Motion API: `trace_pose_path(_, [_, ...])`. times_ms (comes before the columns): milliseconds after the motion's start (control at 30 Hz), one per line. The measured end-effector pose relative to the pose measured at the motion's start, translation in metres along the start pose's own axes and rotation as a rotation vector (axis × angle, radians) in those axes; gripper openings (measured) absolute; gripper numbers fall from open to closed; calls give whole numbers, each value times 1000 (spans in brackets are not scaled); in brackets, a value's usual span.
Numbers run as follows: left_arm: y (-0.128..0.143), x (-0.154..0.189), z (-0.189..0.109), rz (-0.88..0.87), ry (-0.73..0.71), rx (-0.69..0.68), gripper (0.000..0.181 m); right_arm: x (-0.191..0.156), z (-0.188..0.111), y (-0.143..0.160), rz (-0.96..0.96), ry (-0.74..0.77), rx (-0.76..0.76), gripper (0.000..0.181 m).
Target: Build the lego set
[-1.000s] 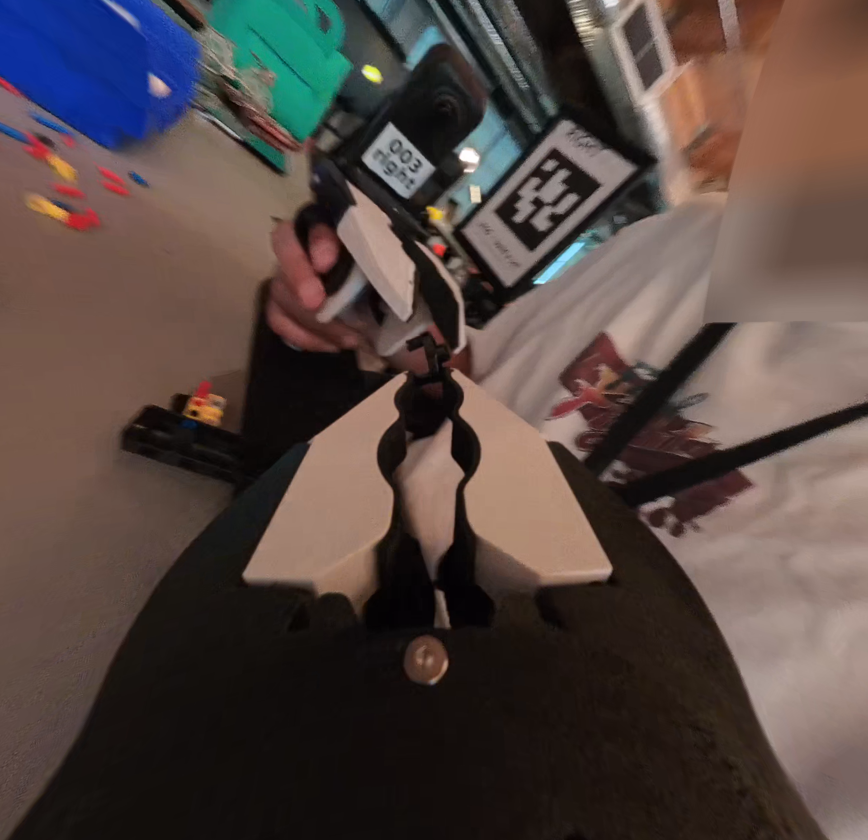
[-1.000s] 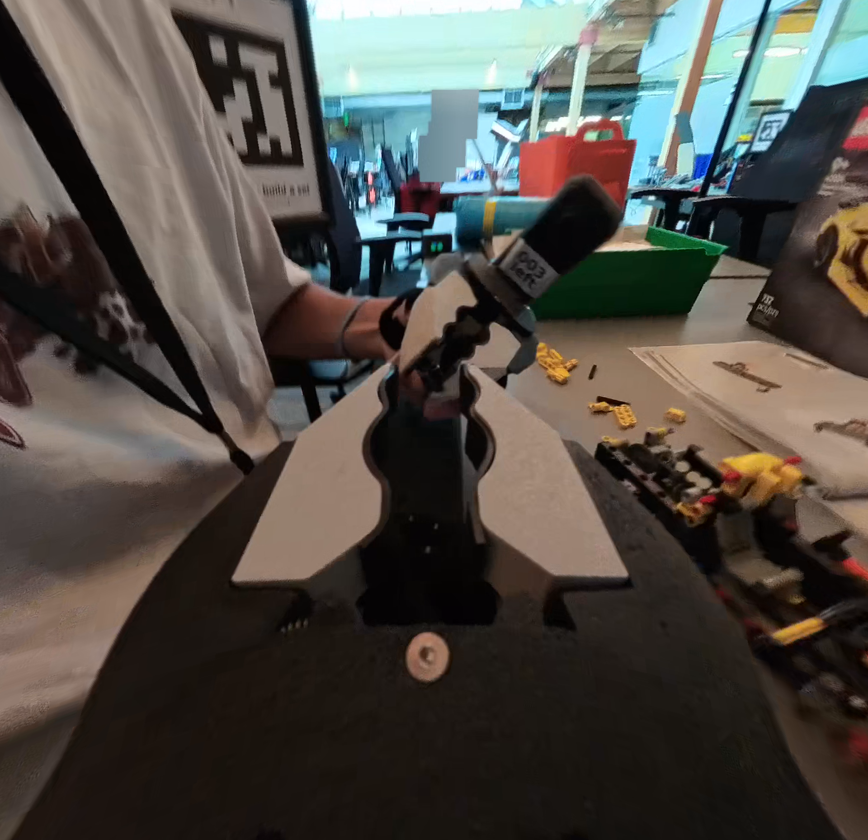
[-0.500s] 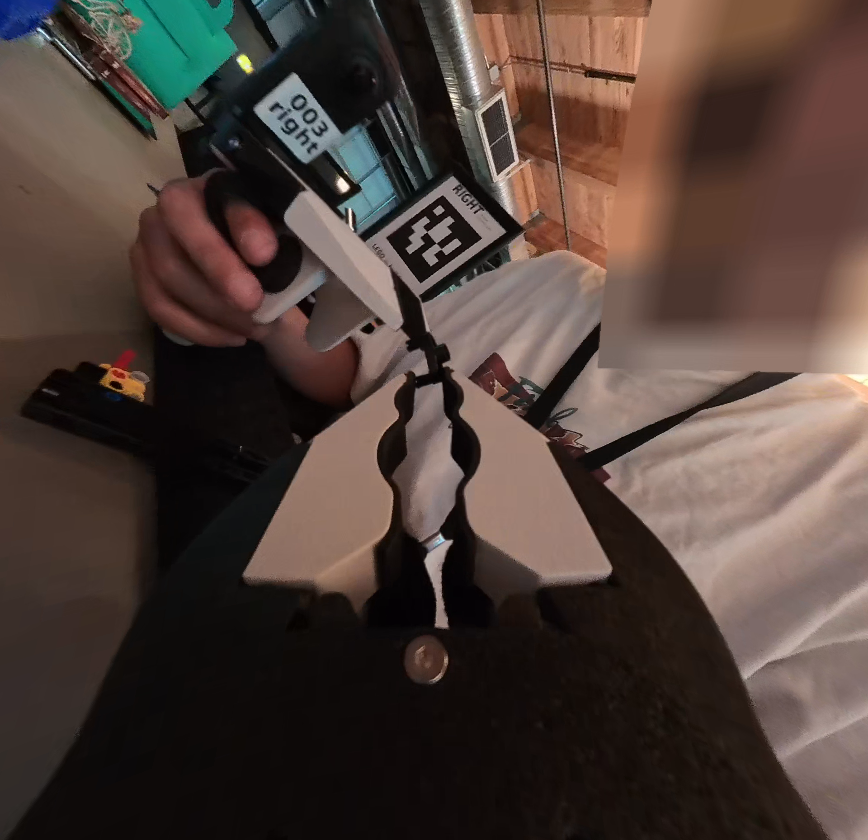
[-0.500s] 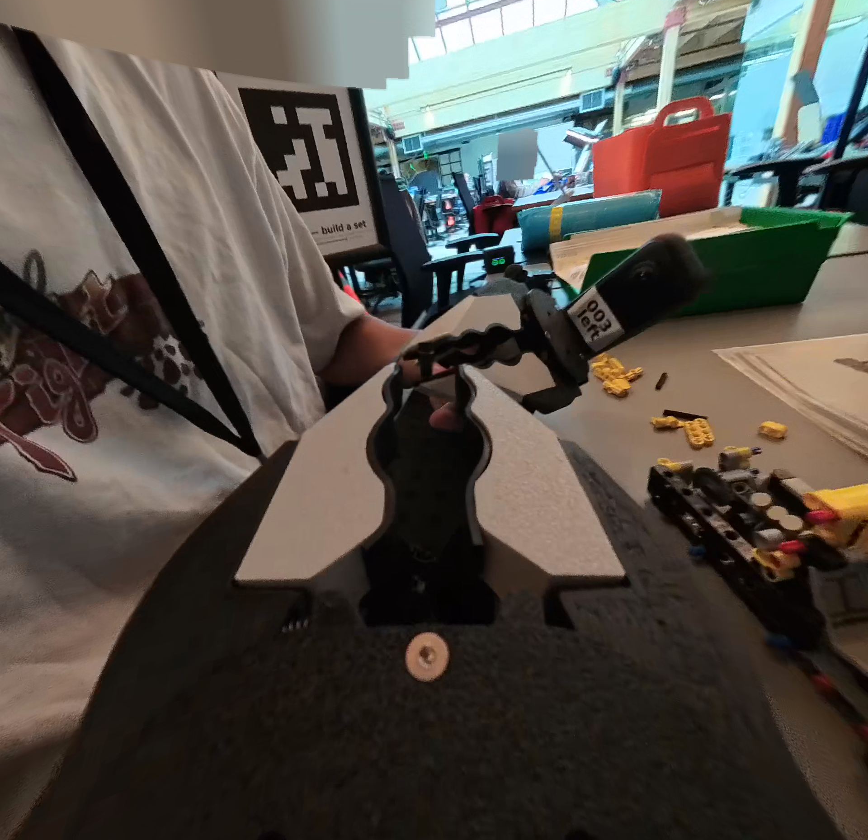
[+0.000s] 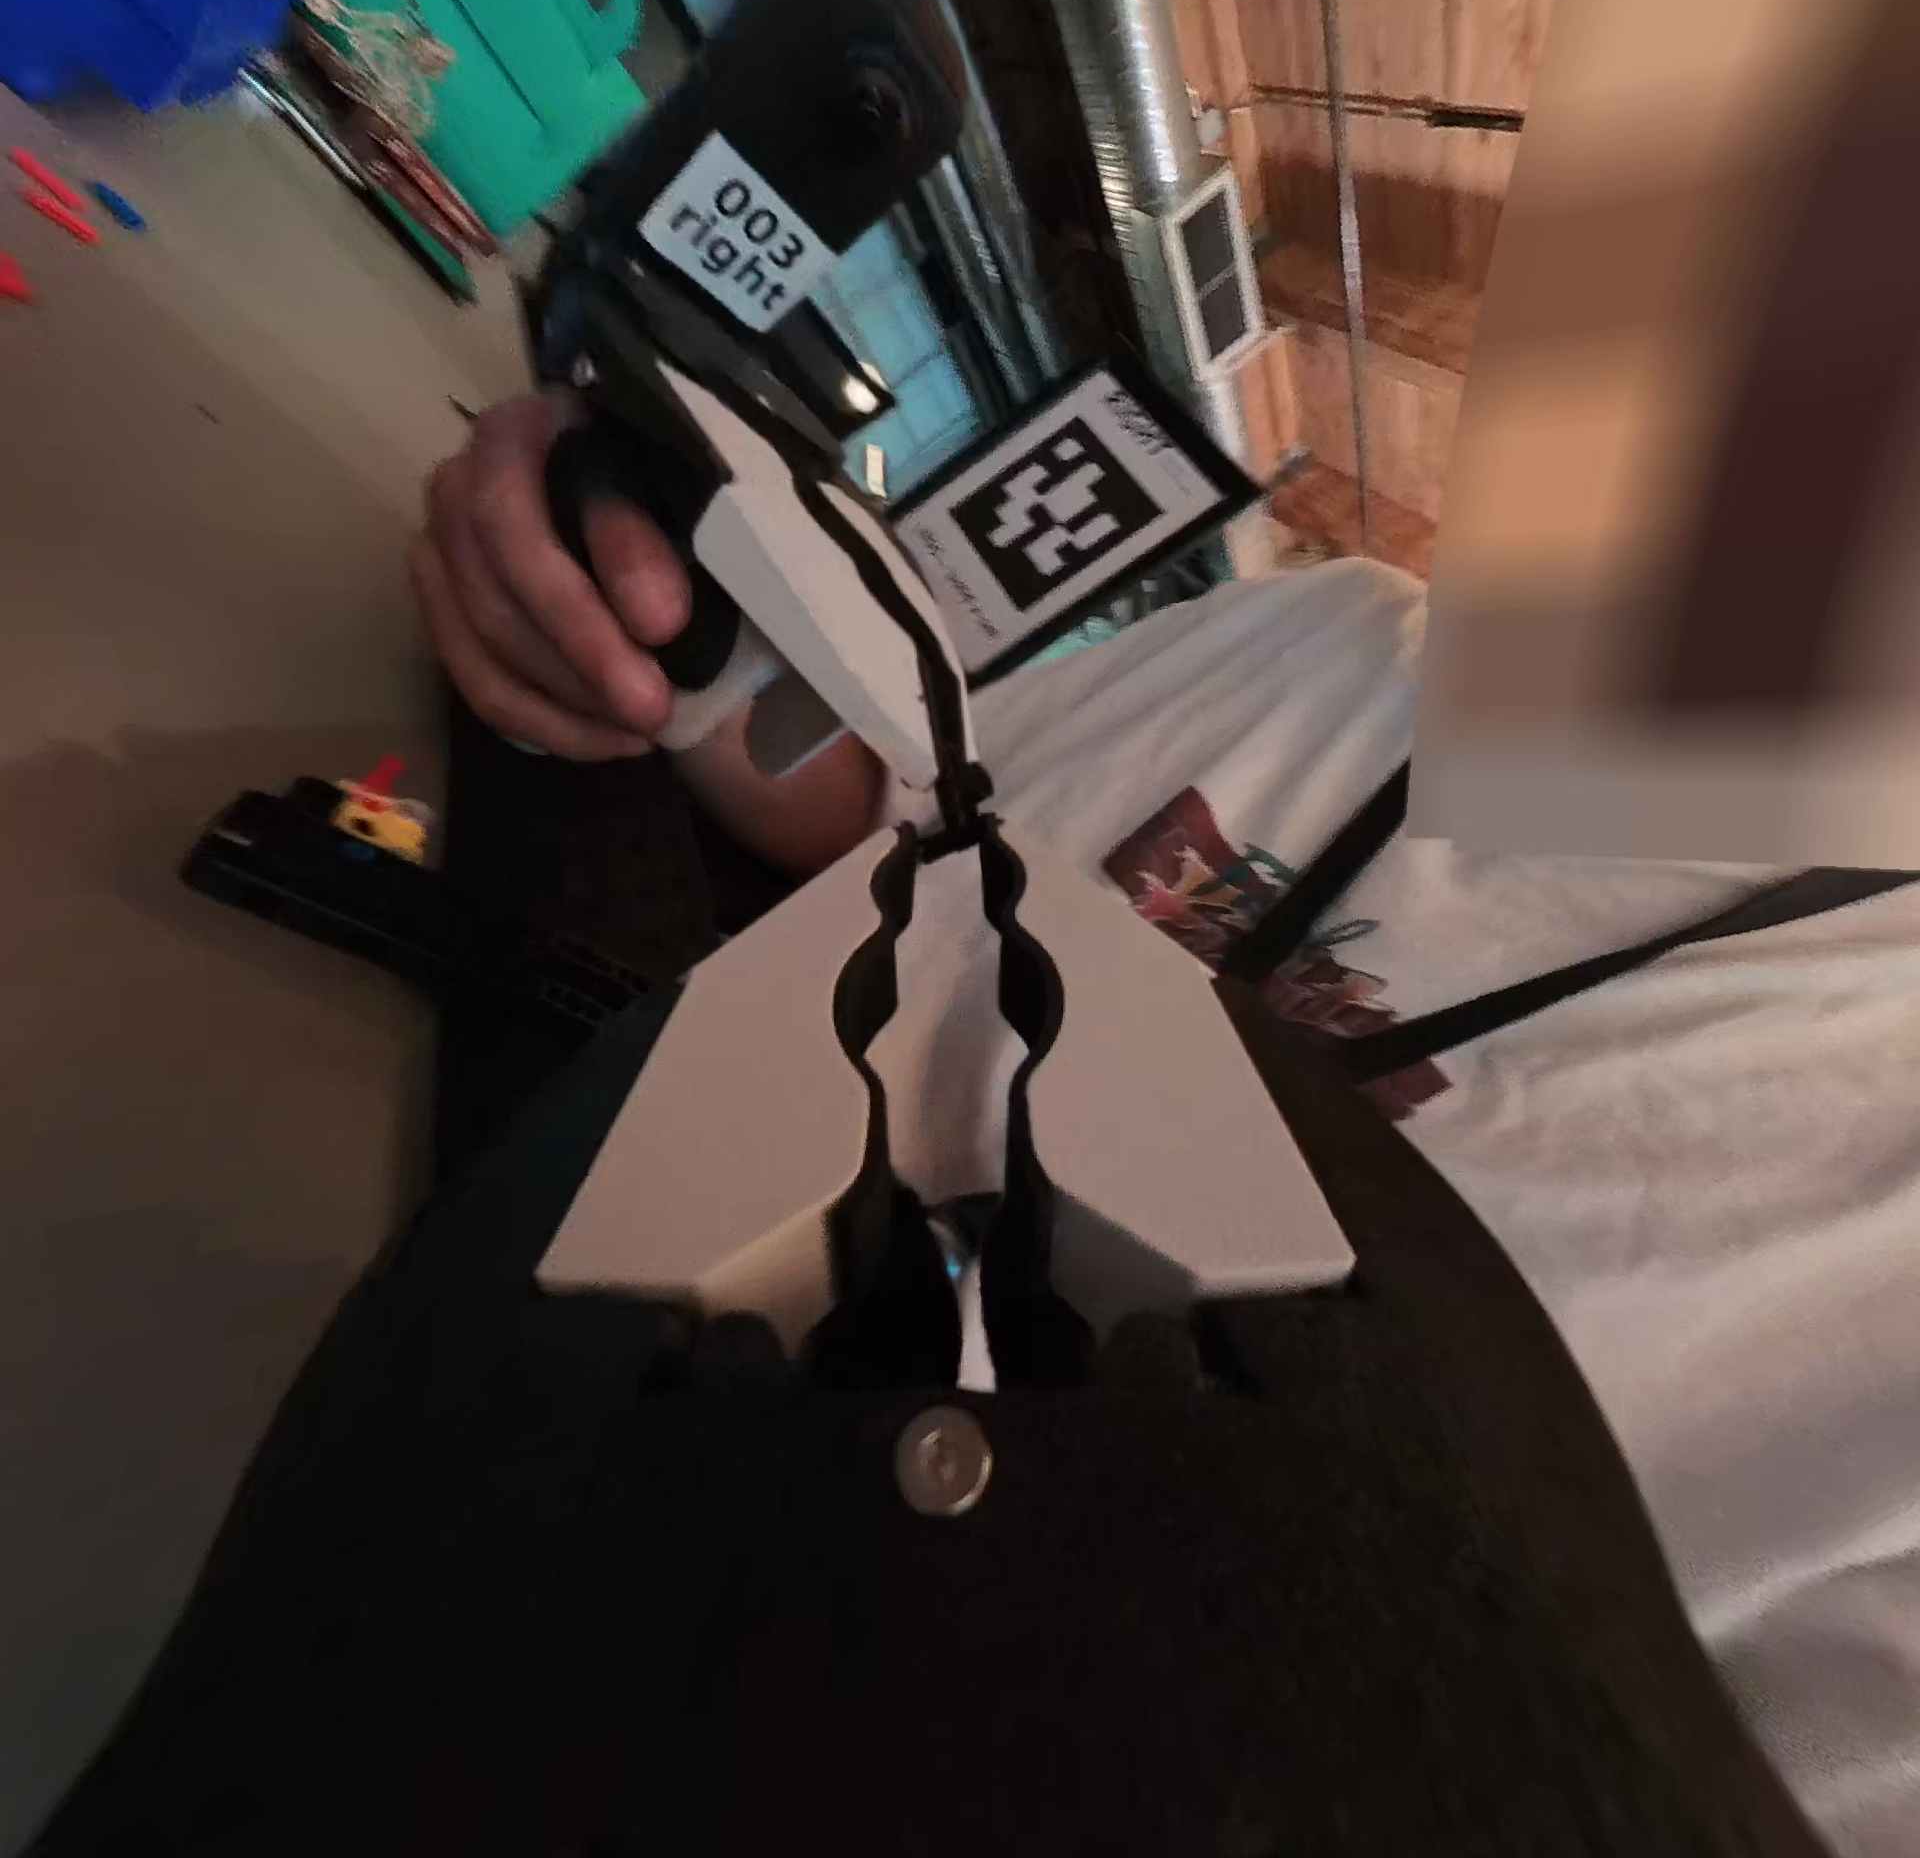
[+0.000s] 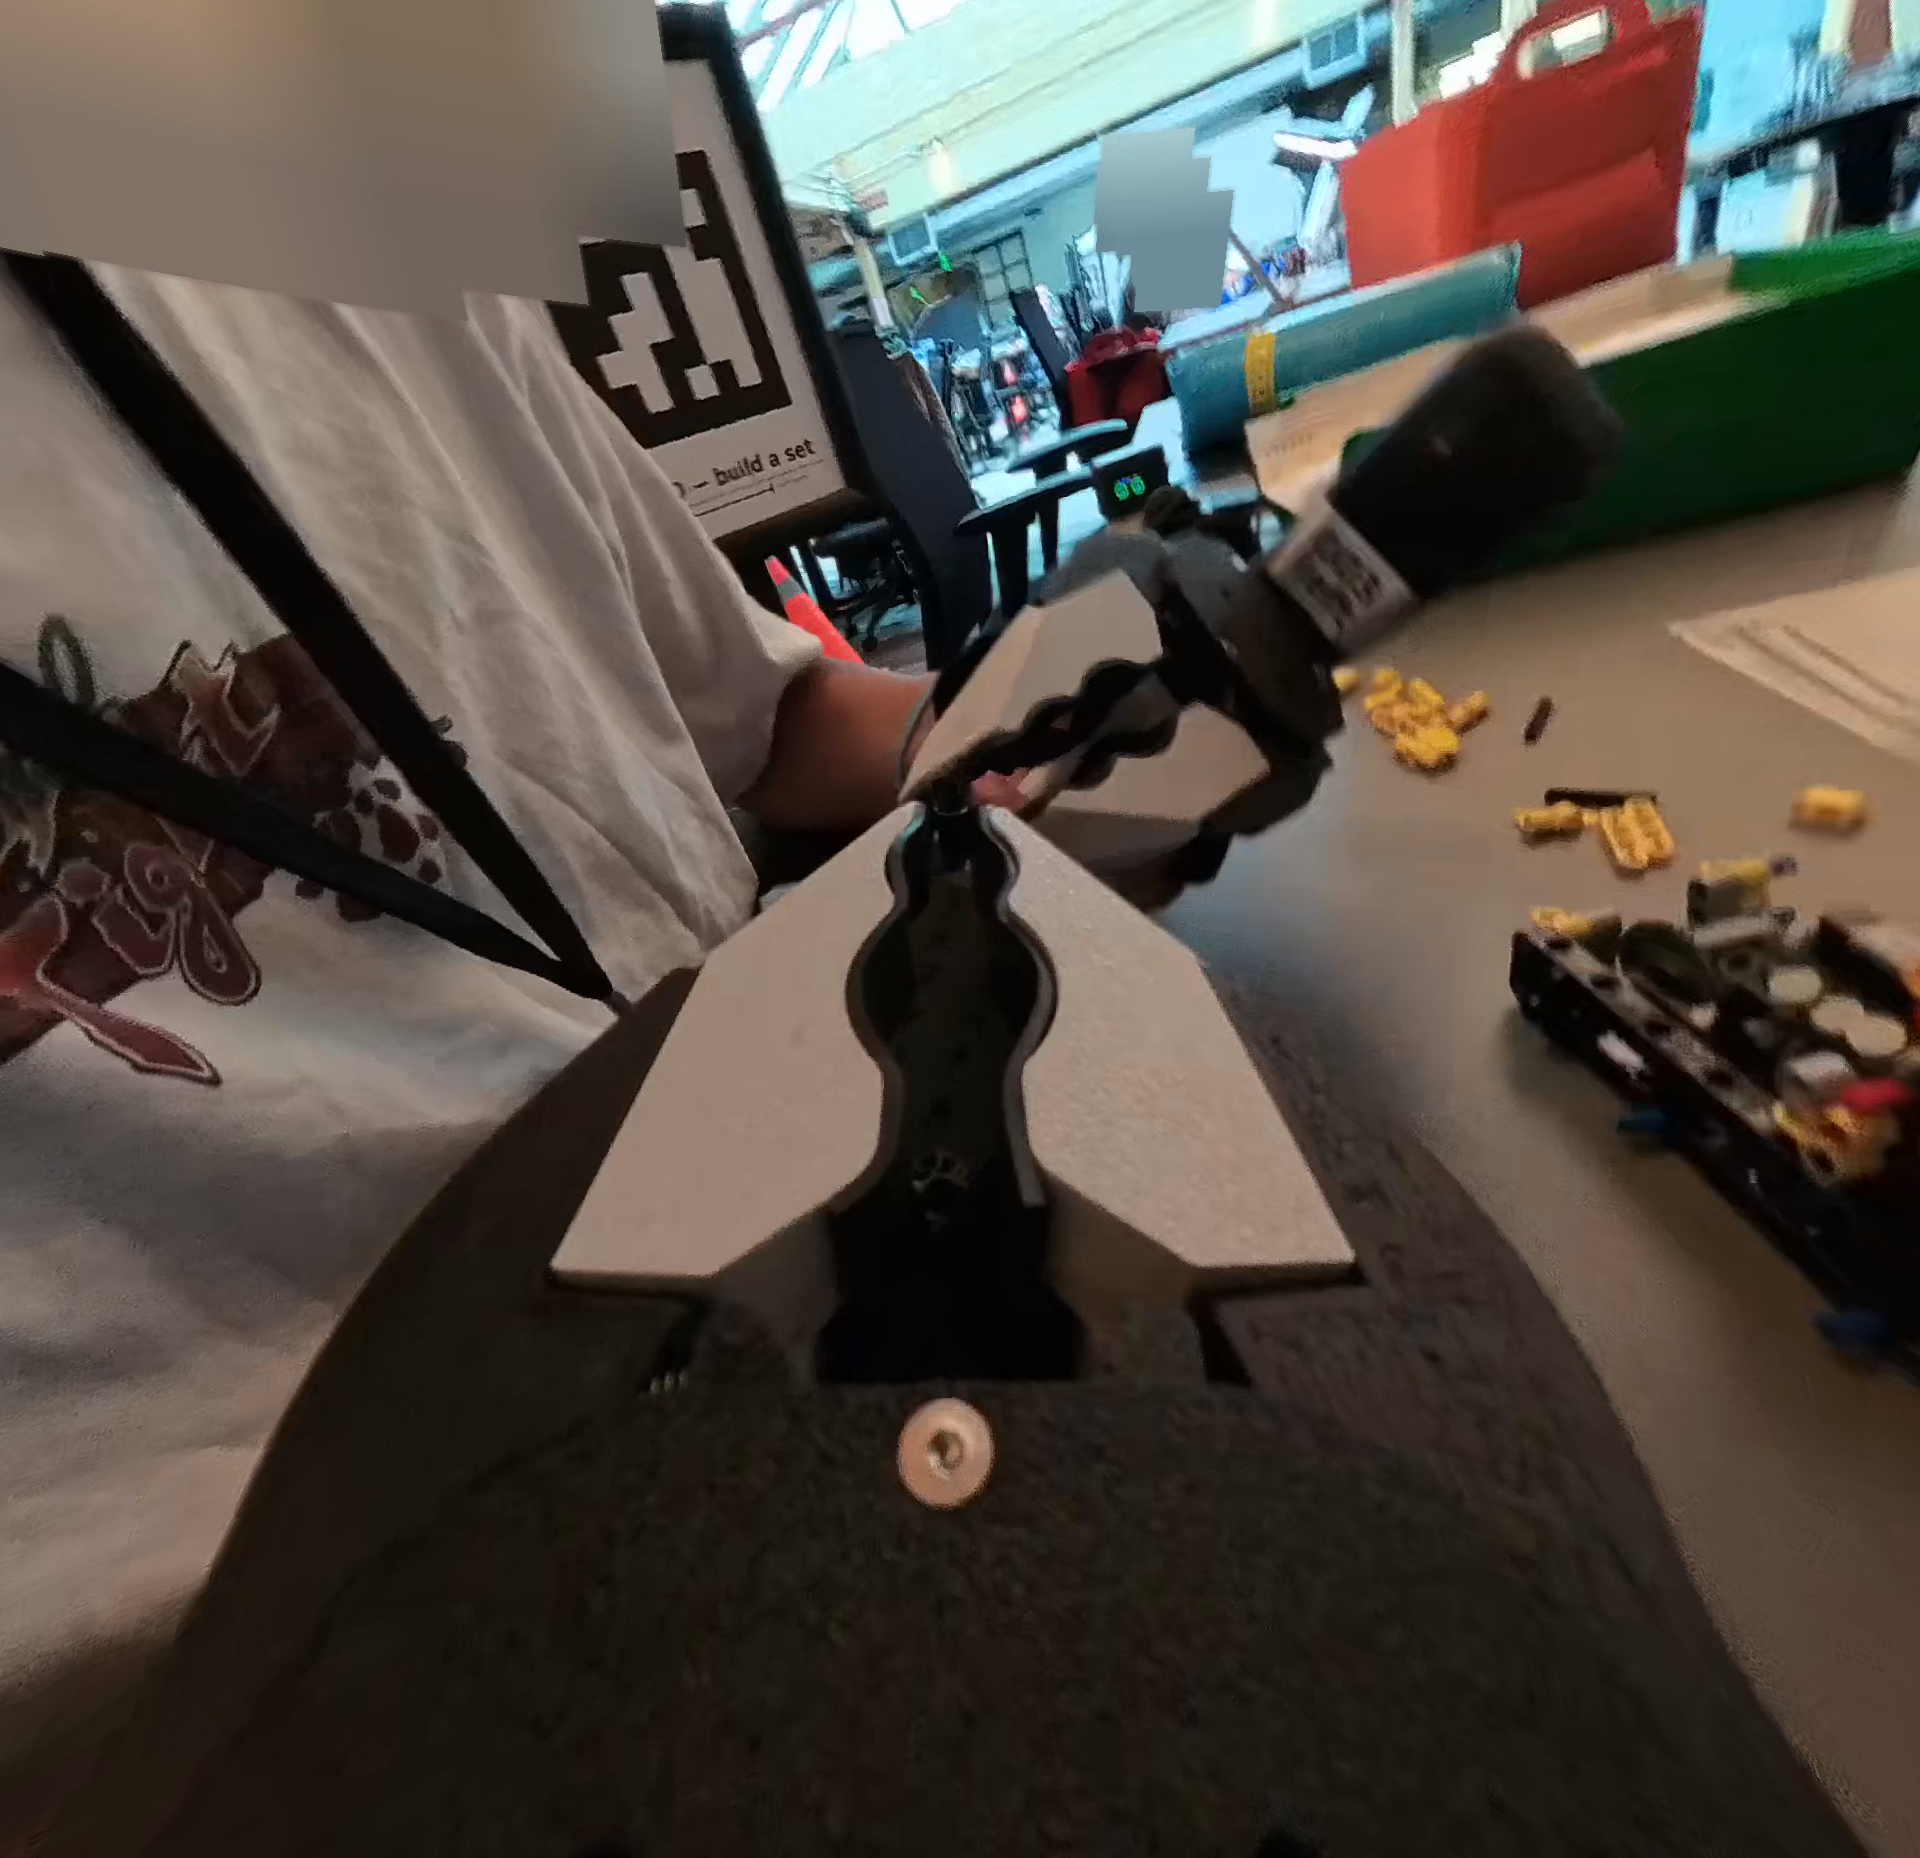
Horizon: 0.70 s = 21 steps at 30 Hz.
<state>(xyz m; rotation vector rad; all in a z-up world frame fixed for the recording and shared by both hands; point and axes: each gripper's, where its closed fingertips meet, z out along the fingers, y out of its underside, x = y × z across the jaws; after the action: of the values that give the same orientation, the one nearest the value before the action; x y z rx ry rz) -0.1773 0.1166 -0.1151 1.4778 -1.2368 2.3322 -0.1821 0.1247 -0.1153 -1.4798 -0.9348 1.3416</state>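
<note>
Both grippers are held up in front of a person's white shirt, tip to tip. My left gripper (image 5: 943, 844) is shut on a small black lego part (image 5: 961, 795). My right gripper (image 6: 948, 821) meets the left gripper (image 6: 1039, 738) tip to tip and pinches the same small black part (image 6: 945, 802). In the left wrist view the right gripper (image 5: 951, 759) comes down from above, held by a hand (image 5: 540, 603). The black lego chassis (image 6: 1714, 1039) with yellow and red parts lies on the table to the right, and also shows in the left wrist view (image 5: 343, 873).
Loose yellow pieces (image 6: 1418, 717) and more yellow pieces (image 6: 1600, 832) lie on the grey table (image 6: 1507, 1496). An instruction booklet (image 6: 1829, 655) lies at the right, with a green tray (image 6: 1766, 406) behind it. Red and blue pieces (image 5: 62, 213) lie far left. Less than 4 cm separates the two grippers' tips.
Both grippers have stayed tip to tip on the small black part while tilting. In the right wrist view the left gripper has swung from upright to lying sideways toward the right.
</note>
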Motion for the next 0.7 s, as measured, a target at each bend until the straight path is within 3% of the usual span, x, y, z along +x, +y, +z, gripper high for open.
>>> trace_pose_path(167, [1, -17, -8, 438, -325, -52, 10, 12, -4, 13, 106, 51, -77, 6])
trace_pose_path(233, [1, -21, -7, 514, -386, -69, 10, 14, -3, 17, 131, 56, -106, 6])
trace_pose_path(433, [1, -29, -8, 544, -456, -96, 7, 20, -3, 19, 134, 89, -114, 6])
trace_pose_path(500, [-6, -32, -12, 540, -486, -63, 7, 25, -5, 16, 56, 134, -97, 12])
trace_pose_path(667, [-23, -38, -22, 350, -444, 78, 7, 48, -11, 16, -372, 485, -188, 39])
trace_pose_path(700, [-23, -40, -21, 323, -439, 81, 7, 51, -11, 15, -419, 557, -191, 38])
